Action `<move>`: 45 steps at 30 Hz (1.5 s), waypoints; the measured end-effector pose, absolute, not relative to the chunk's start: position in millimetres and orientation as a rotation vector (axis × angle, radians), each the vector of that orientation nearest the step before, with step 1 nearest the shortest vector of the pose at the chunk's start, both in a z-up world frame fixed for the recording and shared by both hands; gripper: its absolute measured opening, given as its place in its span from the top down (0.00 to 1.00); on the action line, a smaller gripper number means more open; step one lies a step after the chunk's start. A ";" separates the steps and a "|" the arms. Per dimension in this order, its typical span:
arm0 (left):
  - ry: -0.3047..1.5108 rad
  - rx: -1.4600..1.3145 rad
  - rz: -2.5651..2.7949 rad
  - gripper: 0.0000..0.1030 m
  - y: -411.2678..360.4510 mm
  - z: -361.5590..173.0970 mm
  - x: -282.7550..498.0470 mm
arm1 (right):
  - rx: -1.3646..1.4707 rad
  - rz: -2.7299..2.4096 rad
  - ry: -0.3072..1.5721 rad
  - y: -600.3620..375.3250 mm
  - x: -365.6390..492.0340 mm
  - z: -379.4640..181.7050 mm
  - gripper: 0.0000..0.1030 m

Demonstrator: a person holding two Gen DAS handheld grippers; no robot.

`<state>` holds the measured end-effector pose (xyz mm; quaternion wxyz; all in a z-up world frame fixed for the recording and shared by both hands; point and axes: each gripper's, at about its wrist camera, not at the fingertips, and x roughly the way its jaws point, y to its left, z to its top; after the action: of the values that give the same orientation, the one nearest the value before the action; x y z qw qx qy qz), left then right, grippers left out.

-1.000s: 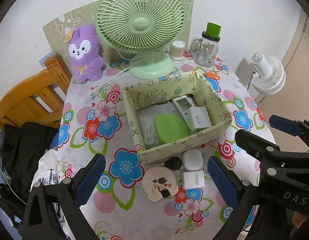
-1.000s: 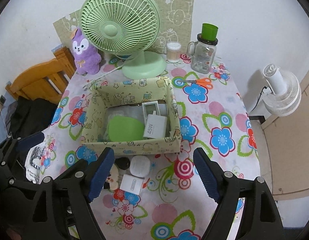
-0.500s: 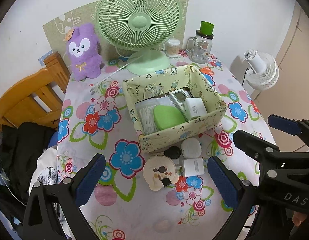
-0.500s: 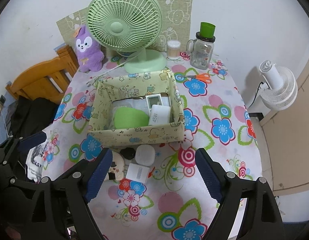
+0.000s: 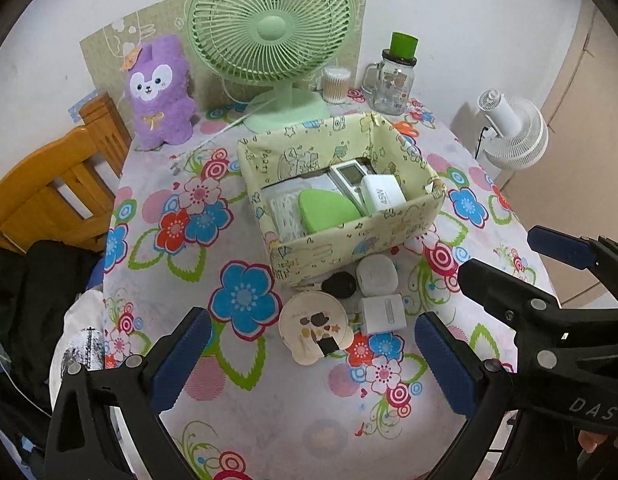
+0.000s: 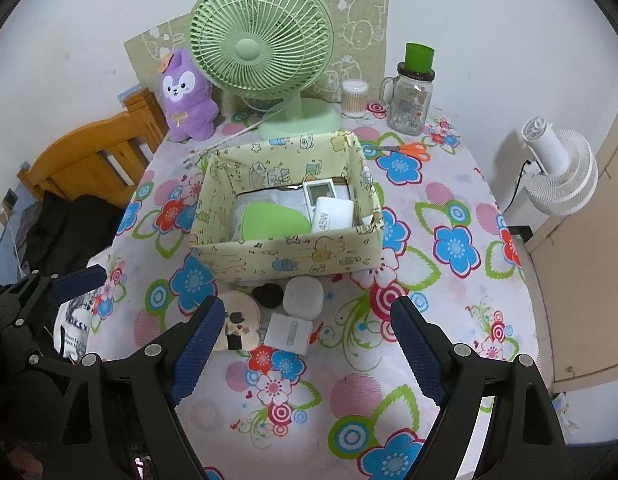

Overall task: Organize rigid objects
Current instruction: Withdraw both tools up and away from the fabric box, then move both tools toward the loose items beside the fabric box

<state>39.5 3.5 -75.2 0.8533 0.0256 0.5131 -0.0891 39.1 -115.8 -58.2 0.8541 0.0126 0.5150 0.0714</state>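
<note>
Box mid-counter, small items in front of it.

I see the box (image 5: pixel 349 236) in the middle of the counter (image 5: pixel 269 412), with the charger (image 5: pixel 383 192) inside at its right. Before the box lie the key fob (image 5: pixel 340 285), the earbud case (image 5: pixel 377 276), the adapter (image 5: pixel 383 314) and the round mirror (image 5: pixel 315 326). Behind it stands the fan (image 5: pixel 271 28), the plush (image 5: pixel 159 92) to its left, the jar (image 5: pixel 393 82) to its right.

A patterned box (image 5: pixel 361 236) sits mid-table on the floral cloth (image 5: pixel 157 216). At its six o'clock lie a round mirror (image 5: pixel 315 322), black key fob (image 5: pixel 340 285) and white charger (image 5: pixel 383 314). The left gripper (image 5: pixel 309 354) hangs open at six o'clock.
</note>
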 end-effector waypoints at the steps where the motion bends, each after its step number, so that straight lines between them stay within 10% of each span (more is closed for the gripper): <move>1: 1.083 0.055 -0.189 0.00 3.2 -77.6 39.0 | 0.028 0.152 1.088 -115.4 38.5 -59.5 0.16; 45: 1.230 0.027 -0.164 0.01 3.0 -178.7 61.5 | 0.025 0.162 1.204 -115.9 56.1 -155.1 0.19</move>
<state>61.5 3.0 -178.7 0.8136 0.0124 0.5762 -0.0768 56.1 -115.9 -155.1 0.8210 0.0120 0.5656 0.0762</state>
